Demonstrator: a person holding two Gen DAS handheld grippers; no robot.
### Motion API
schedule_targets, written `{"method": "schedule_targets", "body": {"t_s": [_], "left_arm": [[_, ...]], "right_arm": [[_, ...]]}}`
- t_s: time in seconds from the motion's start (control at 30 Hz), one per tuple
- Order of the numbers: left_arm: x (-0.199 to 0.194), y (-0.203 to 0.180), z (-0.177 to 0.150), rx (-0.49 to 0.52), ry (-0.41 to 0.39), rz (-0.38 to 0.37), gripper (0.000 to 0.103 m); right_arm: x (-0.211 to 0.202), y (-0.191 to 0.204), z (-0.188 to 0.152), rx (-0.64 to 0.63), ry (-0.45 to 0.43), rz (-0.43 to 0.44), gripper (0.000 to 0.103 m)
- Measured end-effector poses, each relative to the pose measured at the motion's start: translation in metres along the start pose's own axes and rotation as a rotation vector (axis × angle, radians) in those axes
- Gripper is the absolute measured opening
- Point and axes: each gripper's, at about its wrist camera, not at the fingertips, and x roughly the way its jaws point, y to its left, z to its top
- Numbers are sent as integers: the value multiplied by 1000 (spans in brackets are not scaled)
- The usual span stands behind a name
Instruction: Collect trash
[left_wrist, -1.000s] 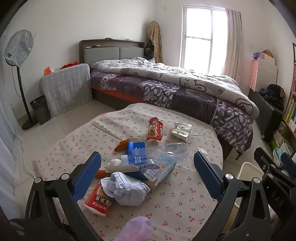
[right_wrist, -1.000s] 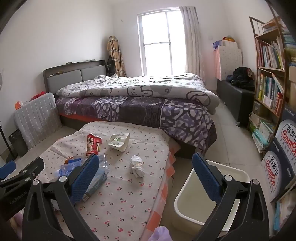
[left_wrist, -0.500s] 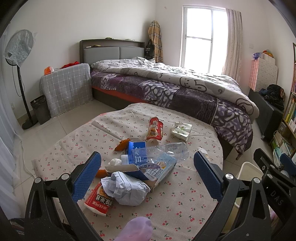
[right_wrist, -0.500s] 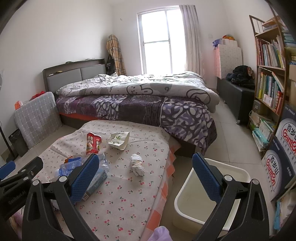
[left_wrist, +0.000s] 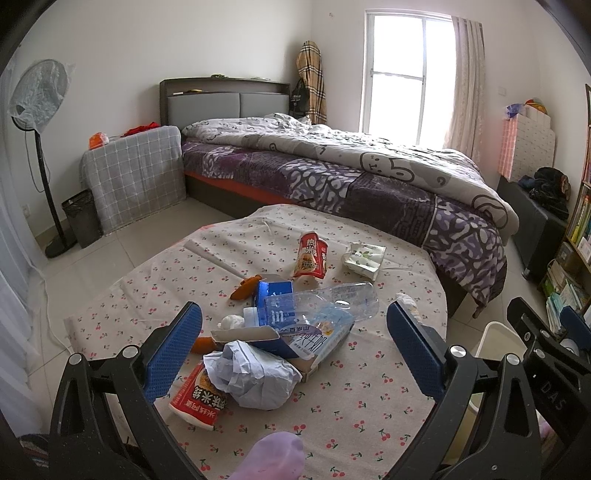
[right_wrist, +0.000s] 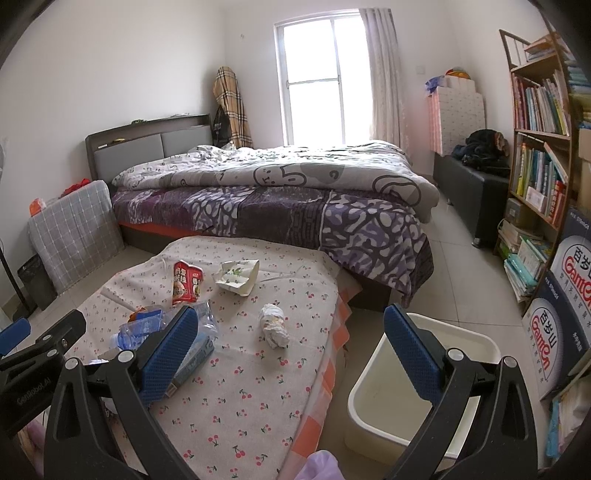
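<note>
Trash lies on the cherry-print tablecloth (left_wrist: 351, 417): a crumpled bluish paper (left_wrist: 255, 373), a red snack packet (left_wrist: 199, 402), a blue carton (left_wrist: 273, 291), a clear plastic bottle (left_wrist: 325, 302), a red cup (left_wrist: 310, 254), a green-printed wrapper (left_wrist: 364, 254) and a white paper wad (right_wrist: 273, 325). My left gripper (left_wrist: 295, 347) is open and empty, held above the near pile. My right gripper (right_wrist: 291, 354) is open and empty, above the table's right edge, next to the white bin (right_wrist: 476, 343) on the floor.
A bed (right_wrist: 295, 199) stands just behind the table. A bookshelf (right_wrist: 539, 155) and boxes (right_wrist: 565, 325) line the right wall. A fan (left_wrist: 37, 122), a dark bin (left_wrist: 81, 218) and a covered stand (left_wrist: 136, 173) are at the left.
</note>
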Motion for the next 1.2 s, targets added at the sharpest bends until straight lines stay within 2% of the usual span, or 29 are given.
{"method": "schedule_targets", "body": {"t_s": [1.2], "left_arm": [[1, 4, -5, 3, 7, 4, 96]], "right_arm": [[2, 1, -5, -4, 12, -1, 98]]}}
